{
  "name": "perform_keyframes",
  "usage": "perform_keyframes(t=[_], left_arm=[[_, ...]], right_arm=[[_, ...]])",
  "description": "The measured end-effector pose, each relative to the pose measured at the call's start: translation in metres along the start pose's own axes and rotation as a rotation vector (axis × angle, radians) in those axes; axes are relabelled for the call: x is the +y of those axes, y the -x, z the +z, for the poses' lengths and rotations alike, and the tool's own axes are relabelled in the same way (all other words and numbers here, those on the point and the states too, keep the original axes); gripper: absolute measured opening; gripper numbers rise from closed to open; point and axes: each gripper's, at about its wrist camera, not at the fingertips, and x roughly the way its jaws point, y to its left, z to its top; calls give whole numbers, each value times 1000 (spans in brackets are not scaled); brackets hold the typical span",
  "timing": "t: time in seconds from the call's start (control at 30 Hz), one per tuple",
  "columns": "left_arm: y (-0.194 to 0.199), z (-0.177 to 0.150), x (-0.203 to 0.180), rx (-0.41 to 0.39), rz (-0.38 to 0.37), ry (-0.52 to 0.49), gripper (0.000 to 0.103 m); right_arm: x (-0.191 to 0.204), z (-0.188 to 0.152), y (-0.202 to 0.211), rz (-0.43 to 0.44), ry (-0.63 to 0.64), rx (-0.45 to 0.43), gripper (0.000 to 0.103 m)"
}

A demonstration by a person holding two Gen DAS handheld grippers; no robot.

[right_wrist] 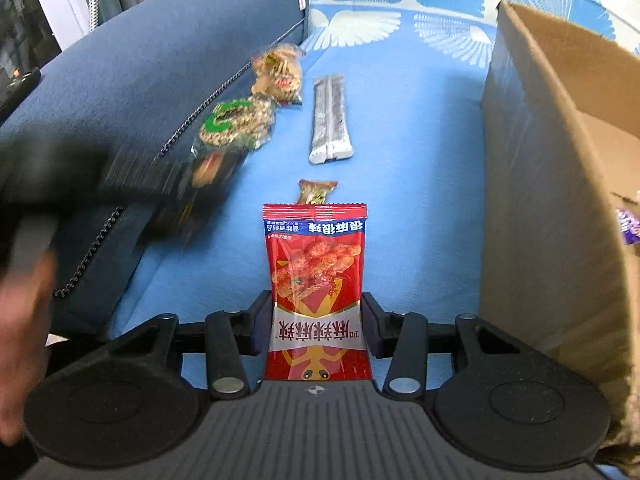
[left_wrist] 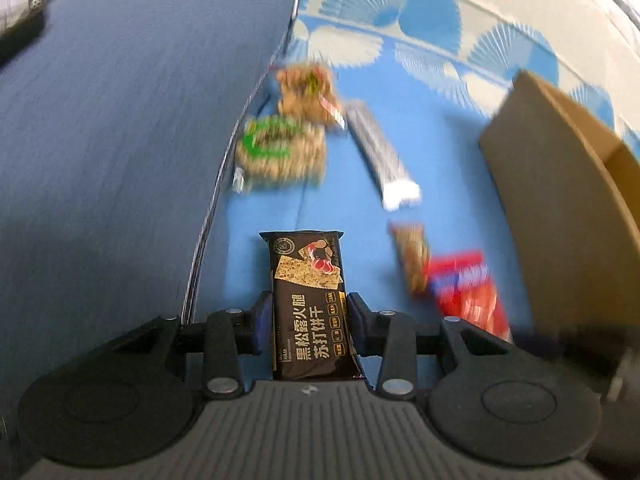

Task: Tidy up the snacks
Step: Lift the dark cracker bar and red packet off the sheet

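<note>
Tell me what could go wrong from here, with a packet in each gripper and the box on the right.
1. The left gripper pinches the black cracker packet only near its lower half; a fast swing could let it slip or twist.
2. The red snack packet in the right gripper sticks out far ahead, so it may catch the cardboard box wall.
3. Both grippers heading for the box together might collide.
</note>
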Motion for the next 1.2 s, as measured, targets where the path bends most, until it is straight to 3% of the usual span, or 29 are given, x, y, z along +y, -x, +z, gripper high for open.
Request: perform_keyframes(t=[0.07, 0.37, 0.83, 1.2], left_arm=[[8, -3, 3, -10, -32, 16, 43], [-12, -2, -2, 104, -34, -2, 43], [-13, -5, -7, 101, -32, -60, 46], [-10, -6, -9, 76, -16, -80, 43]], right_arm=[[2, -3, 1, -6, -1, -1, 48], [13, -15, -5, -28, 56, 34, 49], [14, -18, -2, -50, 98, 27, 52], [15, -20, 1, -46, 121, 7, 48]])
